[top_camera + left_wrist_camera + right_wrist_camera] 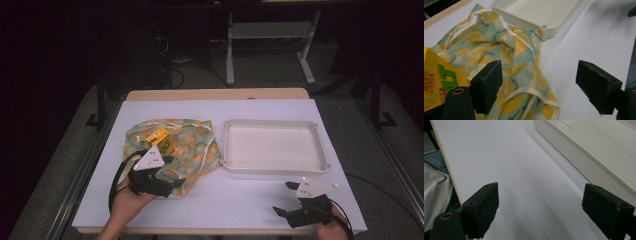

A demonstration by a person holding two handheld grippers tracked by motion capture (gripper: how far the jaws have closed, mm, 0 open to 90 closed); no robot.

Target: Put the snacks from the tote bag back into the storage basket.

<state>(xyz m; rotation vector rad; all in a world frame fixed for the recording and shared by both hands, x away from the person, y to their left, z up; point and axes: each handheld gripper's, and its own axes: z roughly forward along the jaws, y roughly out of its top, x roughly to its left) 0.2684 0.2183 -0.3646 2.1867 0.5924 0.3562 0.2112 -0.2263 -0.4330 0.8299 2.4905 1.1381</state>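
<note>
High view: yellow carton (161, 140) sits on lemon-print bag (195, 145), tray (274, 167) at 3 o'clock empty. Left gripper (172, 172) and right gripper (283, 198) jaws spread; transfer likely unstarted.

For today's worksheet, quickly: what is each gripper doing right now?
Left gripper: open, over the lemon-print bag, holding nothing.
Right gripper: open, empty, above the table.
</note>
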